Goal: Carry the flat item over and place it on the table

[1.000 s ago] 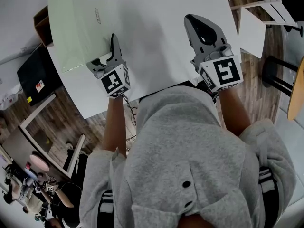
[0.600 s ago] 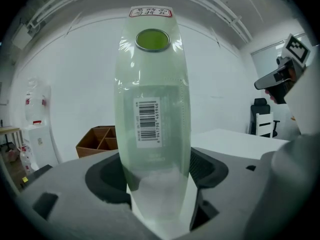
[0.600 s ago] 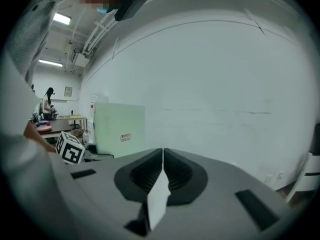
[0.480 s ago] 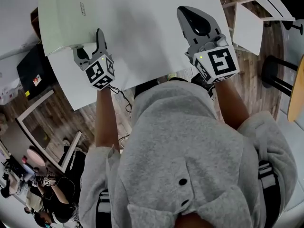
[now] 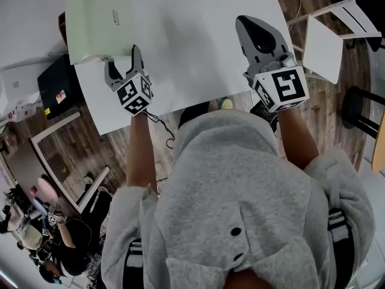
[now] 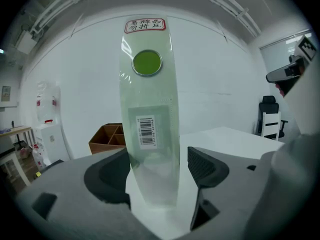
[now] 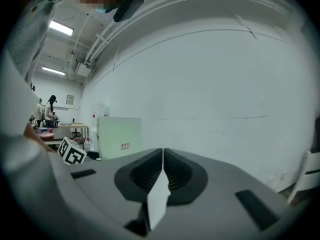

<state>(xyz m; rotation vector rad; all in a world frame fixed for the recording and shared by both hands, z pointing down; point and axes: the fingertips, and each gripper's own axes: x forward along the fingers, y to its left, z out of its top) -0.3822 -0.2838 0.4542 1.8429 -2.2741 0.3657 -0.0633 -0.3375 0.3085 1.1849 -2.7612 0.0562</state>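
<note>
Letting go looks like the step in hand: the left tool (image 6: 160, 159) has just been opening its jaws. They stand wide with the flat item (image 6: 148, 99) between them, and a gap shows on its right side, so nothing presses on it. The pale green, film-wrapped item rises steeply out of the jaws in the left gripper view, with its lower edge down near the left corner of the white table (image 5: 192, 53). The right tool (image 5: 249, 29) hovers over the table's right part, jaws together with nothing in them. By my reading the carry is done and the item is at the table. What is left is drawing the left tool clear; whether the item will lie flat I cannot tell
</note>
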